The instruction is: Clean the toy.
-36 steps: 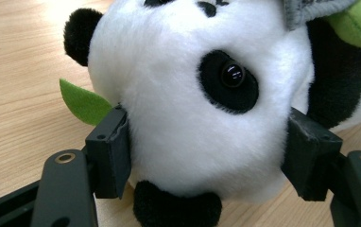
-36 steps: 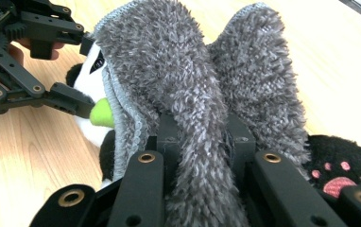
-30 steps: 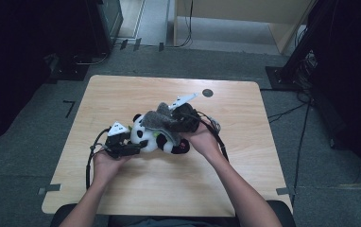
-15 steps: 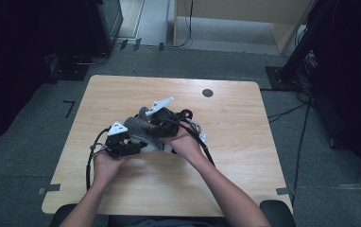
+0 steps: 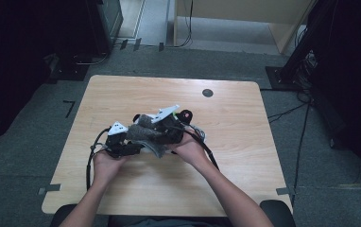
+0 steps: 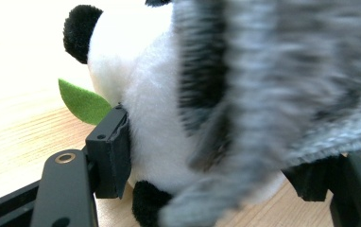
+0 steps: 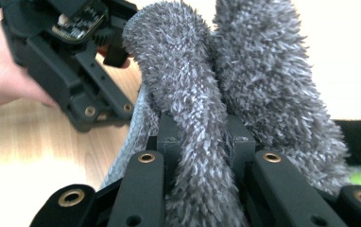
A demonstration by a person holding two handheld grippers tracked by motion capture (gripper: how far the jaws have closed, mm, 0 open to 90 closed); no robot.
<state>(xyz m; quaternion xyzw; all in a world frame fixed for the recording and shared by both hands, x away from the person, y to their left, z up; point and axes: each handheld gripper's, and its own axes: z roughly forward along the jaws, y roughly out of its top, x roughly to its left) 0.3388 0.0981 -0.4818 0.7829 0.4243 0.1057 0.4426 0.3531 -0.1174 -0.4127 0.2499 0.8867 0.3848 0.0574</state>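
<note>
Two tongs: left [image 6: 216, 161] grips panda [image 6: 155, 118]; right [image 7: 200, 137] pinches grey cloth [image 7: 202, 94].

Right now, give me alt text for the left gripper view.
A plush panda sits between the left gripper jaws on a wooden table. A fuzzy grey cloth drapes over it, and a green felt leaf pokes out.
</note>
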